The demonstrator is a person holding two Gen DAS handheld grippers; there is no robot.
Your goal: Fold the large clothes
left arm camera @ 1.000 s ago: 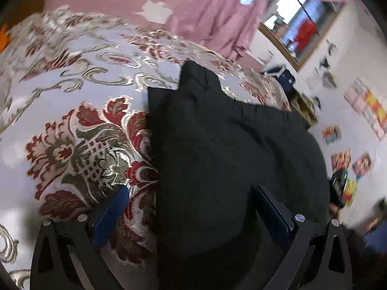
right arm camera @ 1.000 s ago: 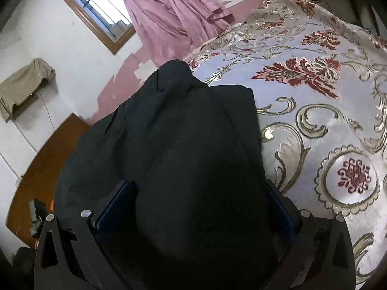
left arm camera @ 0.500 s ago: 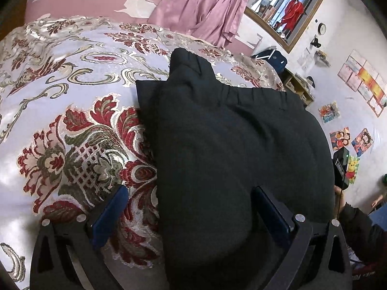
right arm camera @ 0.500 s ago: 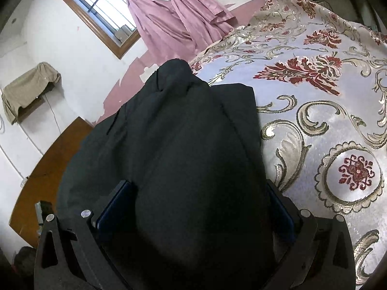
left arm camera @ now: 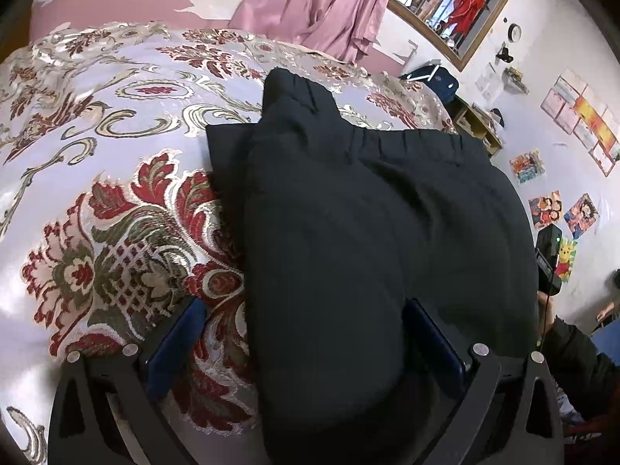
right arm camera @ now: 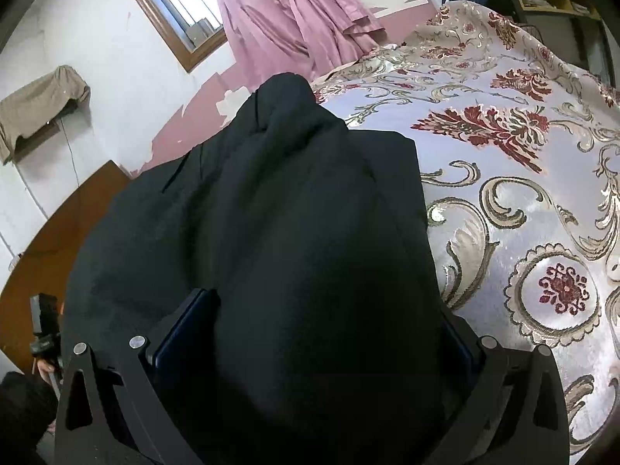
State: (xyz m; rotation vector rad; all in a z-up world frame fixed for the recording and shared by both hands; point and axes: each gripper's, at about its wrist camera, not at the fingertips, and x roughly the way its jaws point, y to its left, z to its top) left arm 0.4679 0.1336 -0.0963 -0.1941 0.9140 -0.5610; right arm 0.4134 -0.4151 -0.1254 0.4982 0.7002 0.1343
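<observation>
Presently a black garment point(left arm camera: 368, 232) lies folded on the bed point(left arm camera: 116, 124), over its floral bedspread, its far end bunched into a peak. The left gripper point(left arm camera: 306, 333) stands with jaws spread wide, one finger on the bedspread, the other against cloth. The right gripper point(right arm camera: 314, 333) is likewise spread, cloth bulging between its fingers and hiding the fingertips; actual clamping cannot be confirmed. Pink curtains point(right arm camera: 286, 19) hang behind.

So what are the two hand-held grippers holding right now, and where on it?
Neither clearly grips anything. The folded black fabric garment bulges between the open jaws of both; whether the pads touch it cannot be told.
</observation>
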